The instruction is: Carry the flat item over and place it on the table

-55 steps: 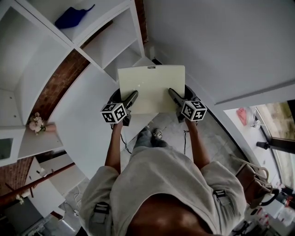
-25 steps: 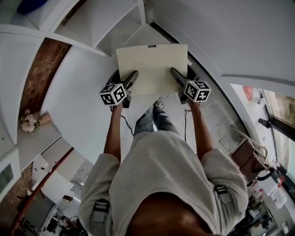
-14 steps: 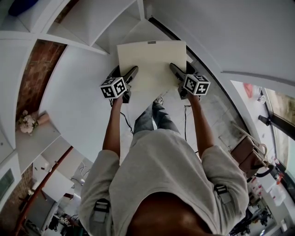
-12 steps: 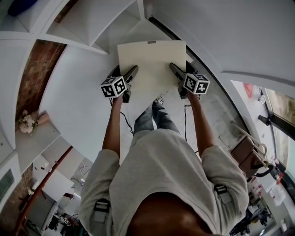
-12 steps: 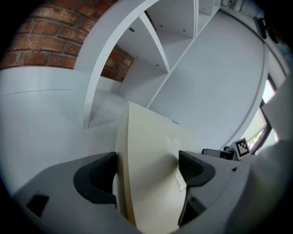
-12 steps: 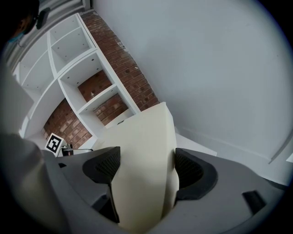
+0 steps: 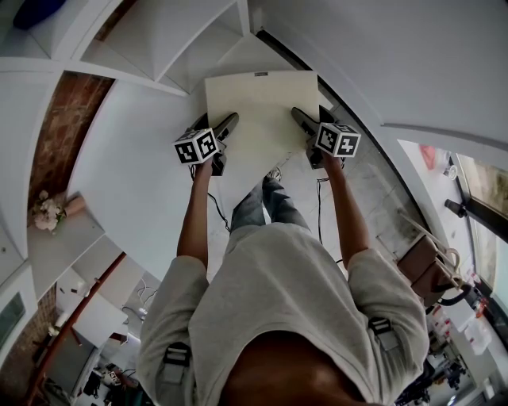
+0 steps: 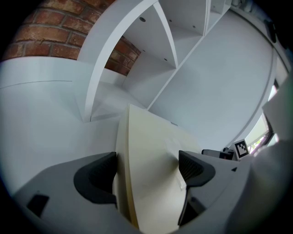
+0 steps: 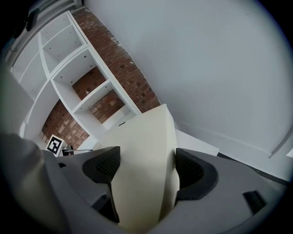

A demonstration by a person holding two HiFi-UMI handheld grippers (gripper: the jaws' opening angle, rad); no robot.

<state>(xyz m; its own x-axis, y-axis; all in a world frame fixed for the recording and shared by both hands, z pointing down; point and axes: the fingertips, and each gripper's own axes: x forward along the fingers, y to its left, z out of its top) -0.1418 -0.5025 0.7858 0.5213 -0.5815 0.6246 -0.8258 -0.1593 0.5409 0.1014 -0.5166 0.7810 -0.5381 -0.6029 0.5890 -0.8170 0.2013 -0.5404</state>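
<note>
A flat cream-coloured board (image 7: 260, 107) is held level in the air in front of the person, over a white table (image 7: 135, 182). My left gripper (image 7: 224, 127) is shut on the board's near left edge, and my right gripper (image 7: 300, 120) is shut on its near right edge. In the left gripper view the board (image 8: 151, 178) runs edge-on between the two dark jaws. The right gripper view shows the board (image 9: 142, 164) clamped the same way.
White shelving (image 7: 171, 36) with a brick back (image 7: 59, 131) stands ahead and to the left. A white wall (image 7: 397, 55) runs along the right. Flowers (image 7: 48, 210) sit at the left. A blue object (image 7: 36, 9) lies on an upper shelf. Bags and clutter (image 7: 432, 273) lie at the lower right.
The person has walked on with the board held in both grippers; the shelving has slid up and left in the head view. Both grips are unchanged.
</note>
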